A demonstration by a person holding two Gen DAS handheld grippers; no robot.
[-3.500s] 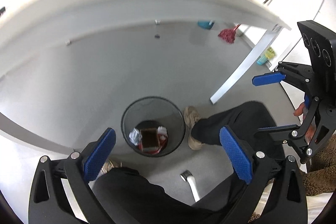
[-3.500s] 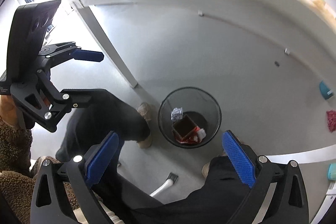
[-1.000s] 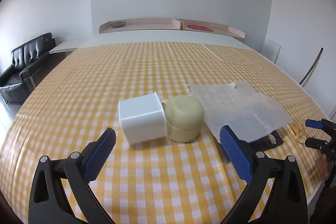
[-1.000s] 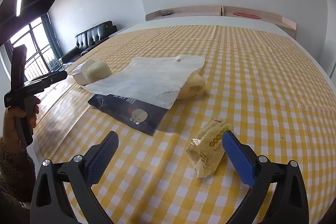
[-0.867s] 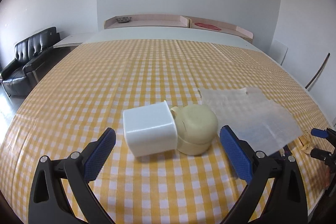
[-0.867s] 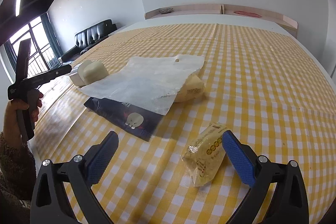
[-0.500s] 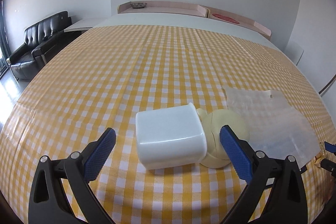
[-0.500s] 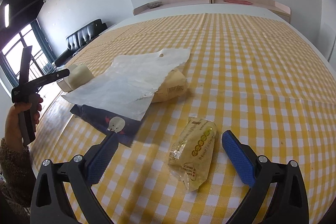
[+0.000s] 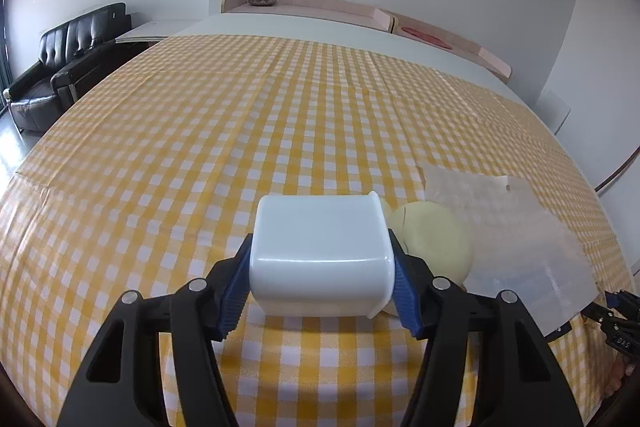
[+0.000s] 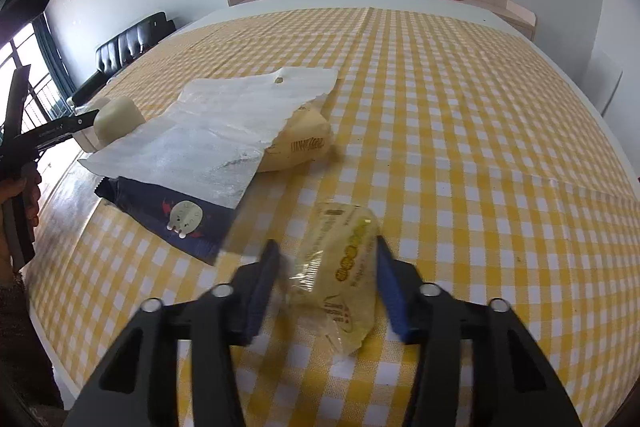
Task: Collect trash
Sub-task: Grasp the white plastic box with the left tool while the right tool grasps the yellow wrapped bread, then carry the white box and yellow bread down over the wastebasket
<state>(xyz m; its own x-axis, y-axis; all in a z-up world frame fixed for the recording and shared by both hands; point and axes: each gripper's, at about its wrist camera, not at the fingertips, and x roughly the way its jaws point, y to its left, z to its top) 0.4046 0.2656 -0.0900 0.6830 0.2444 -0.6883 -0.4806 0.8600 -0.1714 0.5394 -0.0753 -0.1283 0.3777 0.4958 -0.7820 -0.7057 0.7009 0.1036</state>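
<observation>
My left gripper [image 9: 320, 279] is shut on a white plastic tub [image 9: 320, 255] lying on its side on the yellow checked tablecloth [image 9: 240, 131]. A cream round lid [image 9: 434, 243] lies against the tub's right side. My right gripper [image 10: 326, 279] has its jaws around a clear yellow snack wrapper [image 10: 340, 267]; the right pad touches it, the blurred left pad stands a little off it. The left gripper also shows far left in the right wrist view [image 10: 60, 129].
A white translucent bag [image 10: 224, 127] lies over a cream packet [image 10: 296, 143] and a dark blue wrapper [image 10: 172, 215]. The bag also shows at the right of the left wrist view [image 9: 512, 235]. The table's near edge is just below both grippers. A black sofa [image 9: 60, 67] stands far left.
Both grippers came up from the bin under the table to the tabletop. The left closed on the white tub. The right moved onto the snack wrapper and its jaws narrowed around it.
</observation>
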